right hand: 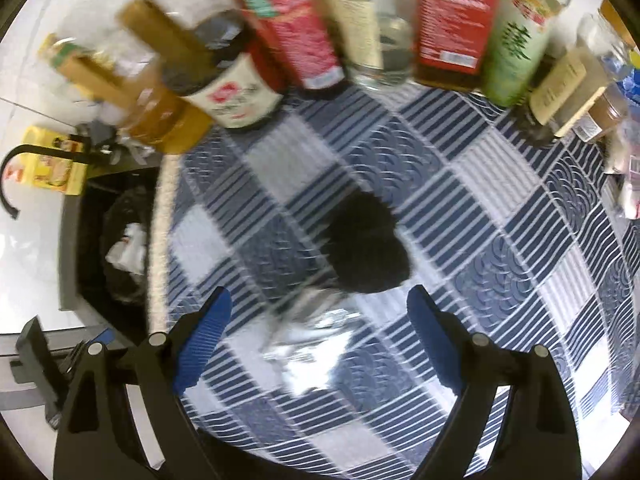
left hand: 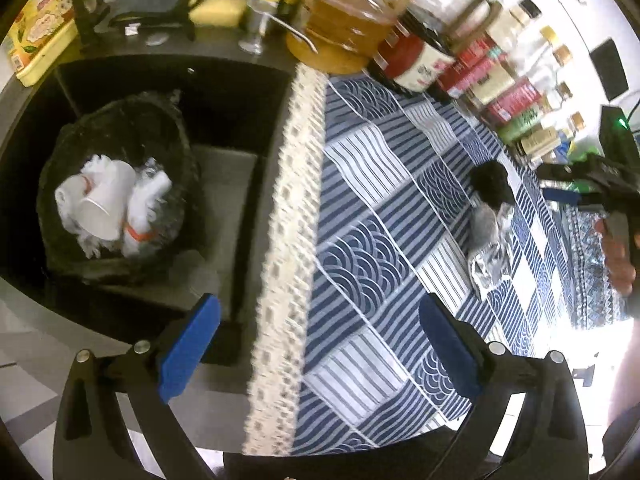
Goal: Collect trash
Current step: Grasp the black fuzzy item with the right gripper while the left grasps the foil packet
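Observation:
A black-lined trash bin sits in a dark recess left of the table and holds white paper cups and crumpled white trash. It also shows at the left of the right wrist view. On the blue patterned tablecloth lie a black crumpled wad and a crumpled silver foil piece. My left gripper is open and empty, over the table's lace edge. My right gripper is open and empty, with the foil between its fingers and the black wad just beyond.
A row of bottles and jars lines the far side of the table, with a large oil jug at its left end. A yellow box stands behind the bin. The right gripper and hand show at the right edge.

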A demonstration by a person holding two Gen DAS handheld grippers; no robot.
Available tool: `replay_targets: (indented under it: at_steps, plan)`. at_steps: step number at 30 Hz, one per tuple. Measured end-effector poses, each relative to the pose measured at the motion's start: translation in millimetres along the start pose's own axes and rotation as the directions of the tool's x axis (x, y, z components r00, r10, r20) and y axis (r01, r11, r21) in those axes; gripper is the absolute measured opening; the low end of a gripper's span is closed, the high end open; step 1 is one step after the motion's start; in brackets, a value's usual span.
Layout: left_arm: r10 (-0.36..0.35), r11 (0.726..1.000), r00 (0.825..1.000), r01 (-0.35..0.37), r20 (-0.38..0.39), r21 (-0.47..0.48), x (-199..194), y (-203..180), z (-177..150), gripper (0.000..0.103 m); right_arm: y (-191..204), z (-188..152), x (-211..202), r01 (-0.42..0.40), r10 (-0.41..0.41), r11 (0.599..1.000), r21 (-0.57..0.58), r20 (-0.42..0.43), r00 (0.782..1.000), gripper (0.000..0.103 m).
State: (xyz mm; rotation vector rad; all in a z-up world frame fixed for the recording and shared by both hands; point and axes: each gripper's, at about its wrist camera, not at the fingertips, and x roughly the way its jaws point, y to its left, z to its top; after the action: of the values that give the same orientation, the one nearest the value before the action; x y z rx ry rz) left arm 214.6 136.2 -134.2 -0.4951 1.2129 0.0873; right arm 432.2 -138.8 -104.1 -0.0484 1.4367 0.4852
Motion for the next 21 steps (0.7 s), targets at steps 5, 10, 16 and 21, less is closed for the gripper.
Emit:
replay_targets:
  at_steps: [5,10,16,21]
  plan:
    - [-0.010,1.000,1.000,0.009,-0.018,-0.009,10,-25,-14,0.097,-16,9,23,0.010,-0.011,1.000,-0.023,-0.049,0.999,0.088]
    - [0.014,1.000,0.999,-0.014,-0.050,-0.011,21,-44,-25,0.097,-15,16,43,0.010,-0.012,0.999,-0.034,-0.077,0.997,0.087]
    - [0.026,1.000,0.999,-0.026,-0.041,-0.011,25,-65,-36,0.097,-12,24,66,0.061,-0.069,0.995,-0.084,-0.103,0.992,0.076]
    - [0.055,0.998,0.997,-0.054,-0.053,0.027,34,-84,-41,0.097,-16,26,76,0.057,-0.068,0.994,-0.093,-0.121,0.990,0.063]
